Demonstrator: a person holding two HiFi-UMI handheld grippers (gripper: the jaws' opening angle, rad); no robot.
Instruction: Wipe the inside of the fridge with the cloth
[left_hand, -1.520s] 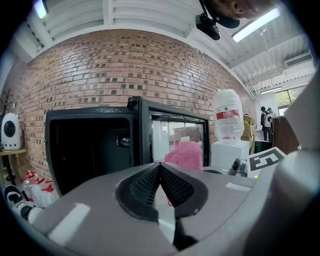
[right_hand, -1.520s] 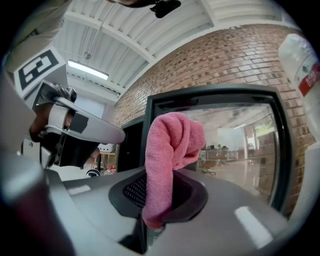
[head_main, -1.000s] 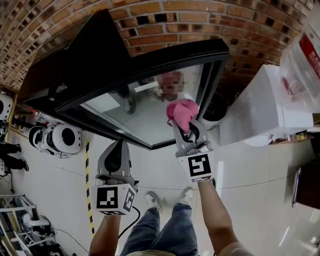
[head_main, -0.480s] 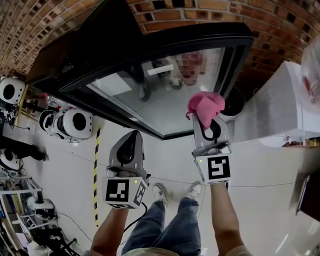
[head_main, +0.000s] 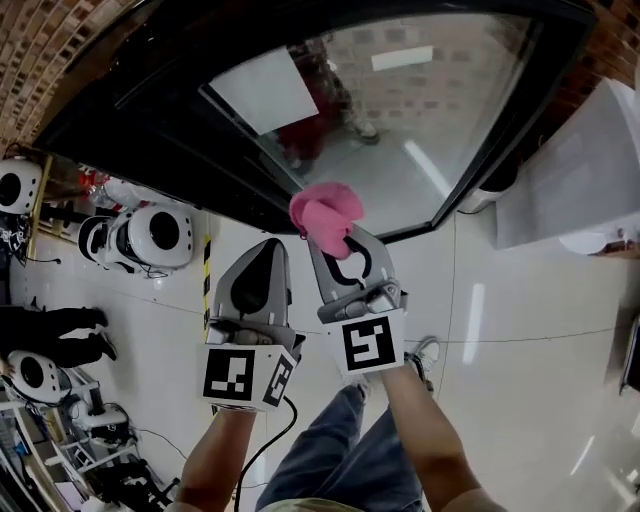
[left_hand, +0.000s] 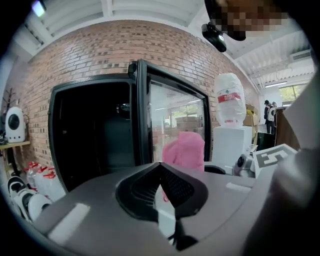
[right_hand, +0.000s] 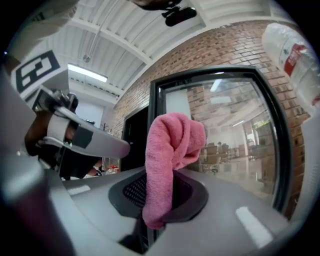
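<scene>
Right gripper view: cloth (right_hand: 170, 150) pinched between closed jaws.

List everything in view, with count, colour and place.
fridge: one, black, standing open ahead
glass door: one, black-framed, swung open
cloth: one, pink, in the right gripper's jaws
water dispenser: one, white, bottle on top, right of the door
round machines: at least three, white, floor at left
floor tape: one strip, yellow-black, beside the machines
jeans: one pair, blue, below
left gripper: grey, shut, empty
right gripper: grey, shut on the cloth
</scene>
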